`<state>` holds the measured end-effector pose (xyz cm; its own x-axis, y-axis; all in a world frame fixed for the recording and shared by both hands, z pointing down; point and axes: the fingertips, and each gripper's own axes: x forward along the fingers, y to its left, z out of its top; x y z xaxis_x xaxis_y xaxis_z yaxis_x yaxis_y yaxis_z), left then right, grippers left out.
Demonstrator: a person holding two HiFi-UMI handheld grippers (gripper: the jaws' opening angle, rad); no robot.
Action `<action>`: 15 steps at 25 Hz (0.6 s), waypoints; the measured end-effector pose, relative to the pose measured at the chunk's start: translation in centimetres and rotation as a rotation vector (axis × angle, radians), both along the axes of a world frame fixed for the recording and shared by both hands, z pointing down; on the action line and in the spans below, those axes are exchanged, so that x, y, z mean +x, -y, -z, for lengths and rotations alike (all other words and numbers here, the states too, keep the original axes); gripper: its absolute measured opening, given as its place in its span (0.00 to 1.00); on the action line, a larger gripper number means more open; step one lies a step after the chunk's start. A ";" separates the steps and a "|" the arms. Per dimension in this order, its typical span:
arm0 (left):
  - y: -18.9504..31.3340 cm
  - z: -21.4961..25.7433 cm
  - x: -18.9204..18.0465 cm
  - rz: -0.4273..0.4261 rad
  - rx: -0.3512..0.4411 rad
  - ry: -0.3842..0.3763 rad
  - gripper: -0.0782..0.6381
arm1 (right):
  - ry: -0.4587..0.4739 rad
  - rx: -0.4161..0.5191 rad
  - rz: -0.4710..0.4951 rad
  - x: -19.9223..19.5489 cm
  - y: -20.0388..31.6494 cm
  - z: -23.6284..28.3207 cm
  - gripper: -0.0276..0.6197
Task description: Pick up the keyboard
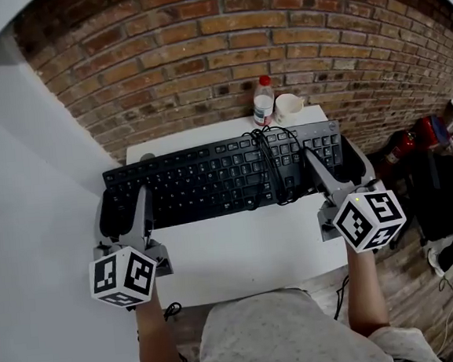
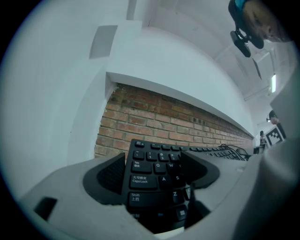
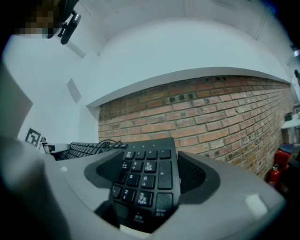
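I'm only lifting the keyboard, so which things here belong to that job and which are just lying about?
Belongs to the job: black full-size keyboard with black cable coiled on top; left gripper and right gripper, one clamped on each end.
Just lying about: clear plastic bottle with red cap; white cup; red fire extinguisher at the far right.

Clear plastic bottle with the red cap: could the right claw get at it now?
Probably not: the right claw looks clamped on the black keyboard, which lies between it and the clear red-capped bottle.
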<state>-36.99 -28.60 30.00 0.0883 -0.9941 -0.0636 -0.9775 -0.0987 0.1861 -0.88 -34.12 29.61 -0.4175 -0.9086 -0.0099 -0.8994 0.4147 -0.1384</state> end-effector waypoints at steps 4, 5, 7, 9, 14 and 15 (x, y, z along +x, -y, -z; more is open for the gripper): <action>-0.2 2.1 0.1 0.003 -0.002 0.006 0.61 | 0.009 -0.001 0.002 0.0 -0.1 1.9 0.62; 0.0 2.1 0.1 0.002 -0.003 0.007 0.61 | 0.009 -0.002 0.002 0.1 0.1 1.9 0.62; -0.1 1.9 0.1 0.003 -0.003 0.006 0.61 | 0.008 -0.001 0.002 0.1 0.0 1.8 0.62; -0.8 1.7 0.0 0.006 -0.001 0.005 0.61 | 0.009 0.003 0.005 0.0 -0.6 1.6 0.62; -0.3 -0.7 0.0 0.003 0.016 0.003 0.61 | 0.007 0.014 0.001 0.0 -0.2 -0.6 0.62; 0.3 -1.9 0.1 0.001 0.021 0.000 0.61 | 0.003 0.020 -0.003 0.1 0.3 -1.7 0.62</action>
